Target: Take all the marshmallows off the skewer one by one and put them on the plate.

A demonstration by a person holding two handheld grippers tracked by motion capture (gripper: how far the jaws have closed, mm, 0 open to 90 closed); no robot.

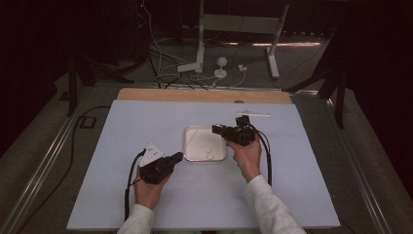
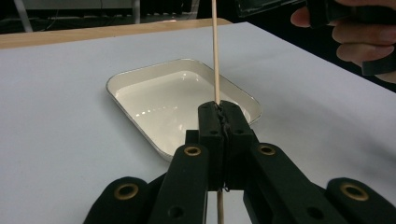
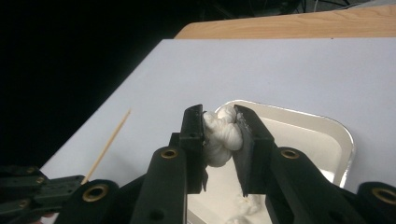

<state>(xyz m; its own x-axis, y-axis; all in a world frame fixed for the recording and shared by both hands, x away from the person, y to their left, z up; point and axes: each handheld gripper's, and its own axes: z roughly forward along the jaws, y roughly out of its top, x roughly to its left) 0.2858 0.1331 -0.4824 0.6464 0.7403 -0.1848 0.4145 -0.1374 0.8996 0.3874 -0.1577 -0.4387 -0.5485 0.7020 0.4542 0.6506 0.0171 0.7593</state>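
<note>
Left tool [image 2: 223, 119]: clenched tight on a thin wooden skewer [image 2: 215, 51], stick standing upright just before the tray.
Tray [image 1: 191, 146]: white, mid-bench [image 1: 122, 131], between both tools, white lumps [image 1: 209, 153] lying inside.
Right tool [image 3: 223, 133]: hovering over the tray, grasping a white marshmallow [image 3: 222, 135], pads pressing both sides.

No readable text, label, brand, number or sign appears on anything in any of the three views.
</note>
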